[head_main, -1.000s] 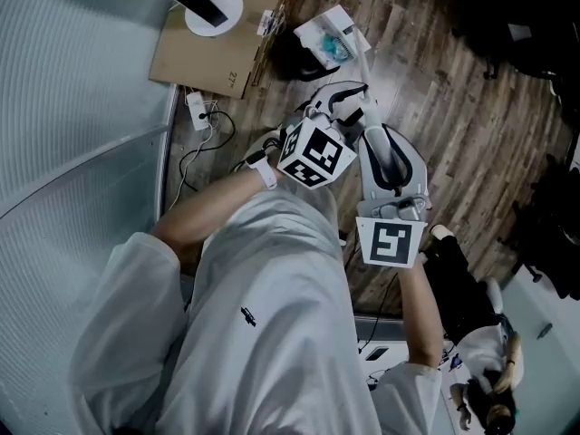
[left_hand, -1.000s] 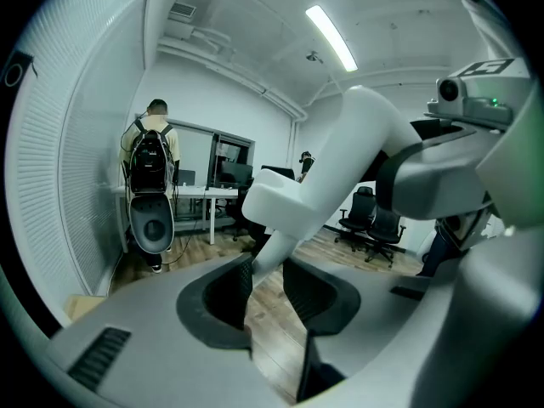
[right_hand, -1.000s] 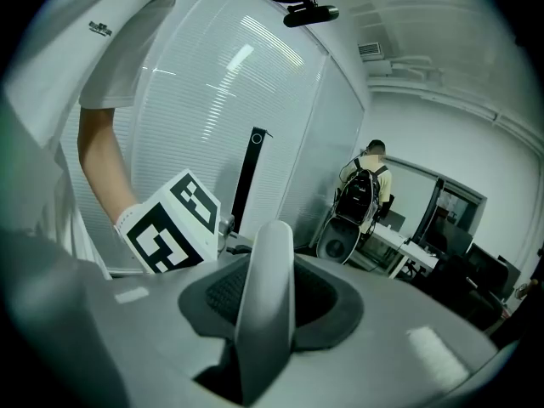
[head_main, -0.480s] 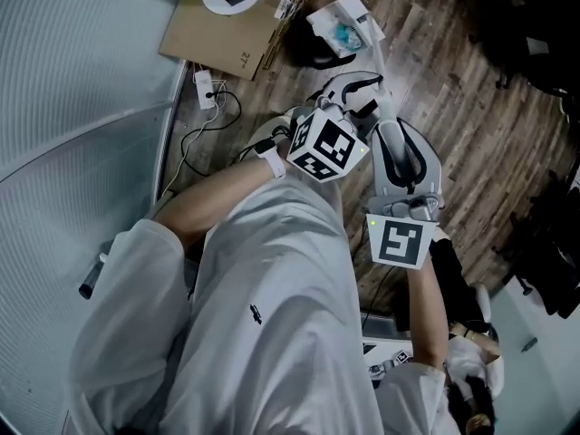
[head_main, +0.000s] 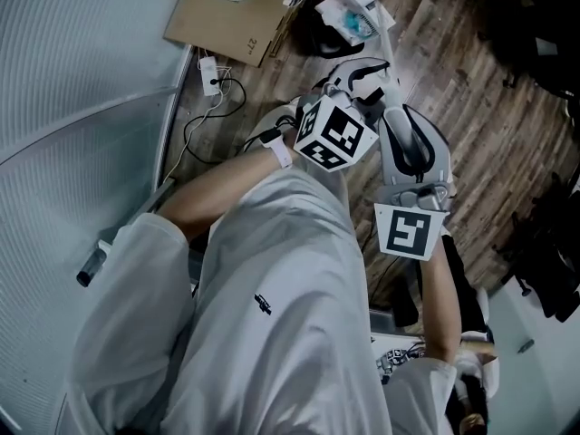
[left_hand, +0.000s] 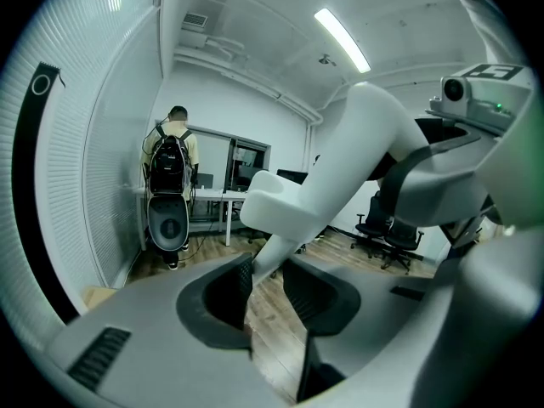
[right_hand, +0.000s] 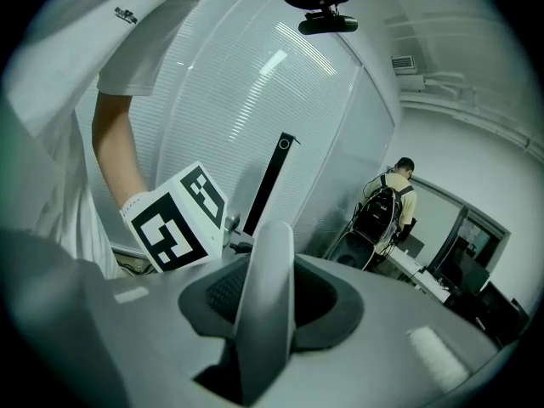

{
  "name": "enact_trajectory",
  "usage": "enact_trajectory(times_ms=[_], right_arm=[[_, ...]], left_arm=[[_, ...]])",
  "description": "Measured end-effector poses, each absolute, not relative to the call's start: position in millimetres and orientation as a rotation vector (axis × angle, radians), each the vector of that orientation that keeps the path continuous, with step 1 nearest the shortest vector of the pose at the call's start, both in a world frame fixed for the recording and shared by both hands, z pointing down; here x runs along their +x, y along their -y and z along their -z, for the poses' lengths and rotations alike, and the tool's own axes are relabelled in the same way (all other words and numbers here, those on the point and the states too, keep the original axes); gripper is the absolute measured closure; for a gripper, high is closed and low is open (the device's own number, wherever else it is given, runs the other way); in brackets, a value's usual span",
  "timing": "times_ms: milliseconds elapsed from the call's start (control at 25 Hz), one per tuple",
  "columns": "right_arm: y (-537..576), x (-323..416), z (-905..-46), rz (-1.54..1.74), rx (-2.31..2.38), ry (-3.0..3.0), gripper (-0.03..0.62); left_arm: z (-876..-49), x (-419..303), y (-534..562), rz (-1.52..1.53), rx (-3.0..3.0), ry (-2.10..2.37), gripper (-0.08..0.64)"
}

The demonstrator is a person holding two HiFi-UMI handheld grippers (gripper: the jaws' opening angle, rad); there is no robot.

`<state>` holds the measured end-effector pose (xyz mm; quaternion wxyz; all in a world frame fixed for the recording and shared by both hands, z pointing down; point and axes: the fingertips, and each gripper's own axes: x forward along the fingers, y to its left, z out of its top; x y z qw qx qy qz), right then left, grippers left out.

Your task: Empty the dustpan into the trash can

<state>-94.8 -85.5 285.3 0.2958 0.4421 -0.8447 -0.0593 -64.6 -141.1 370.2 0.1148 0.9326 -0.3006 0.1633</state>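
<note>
Head view: dim overall, with a cool grey cast. The ribbed partition [head_main: 72,80] is evenly and moderately lit. The wooden floor [head_main: 471,107] to its right darkens to near-black at the frame edge. Detail is sharp, with no motion blur.

Left gripper view: a ceiling strip light [left_hand: 342,39], up and to the right of the partition, is the evident source and is blown out. Fisheye bending is strong and the corners are black. Surfaces nearest the lens are soft.

Right gripper view: pale reflections streak the partition. Distortion and dark corners are the same, and the foreground is out of focus.
</note>
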Motion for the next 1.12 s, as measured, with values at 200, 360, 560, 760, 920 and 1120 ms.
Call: enact_trajectory(times_ms=[200, 360, 560, 760, 920, 1120], right_arm=[[83.9, -95.3, -287.9, 0.16, 1.159, 2.255, 0.471], [76.7, -100.3, -294.0, 0.207, 1.077, 2.263, 0.471], [75.3, -97.2, -291.2, 0.213, 1.072, 2.274, 0.471], [76.8, -100.8, -284.6, 0.204, 1.046, 2.284, 0.471], [78.7, -99.2, -278.9, 0.182, 1.071, 2.29, 0.471], [76.0, -96.1, -280.2, 0.196, 1.045, 2.286, 0.471]], left_arm=[[-371.8, -65.2, 140.1, -0.477, 2.731, 0.893, 0.442], [-377.8, -68.6, 134.6, -0.495, 2.707, 0.917, 0.442], [-375.8, -66.5, 133.0, -0.494, 2.713, 0.918, 0.442], [-371.8, -69.9, 132.5, -0.475, 2.703, 0.935, 0.442], [-365.1, -70.8, 133.6, -0.463, 2.696, 0.946, 0.442], [-365.2, -69.1, 132.3, -0.462, 2.707, 0.949, 0.442]])
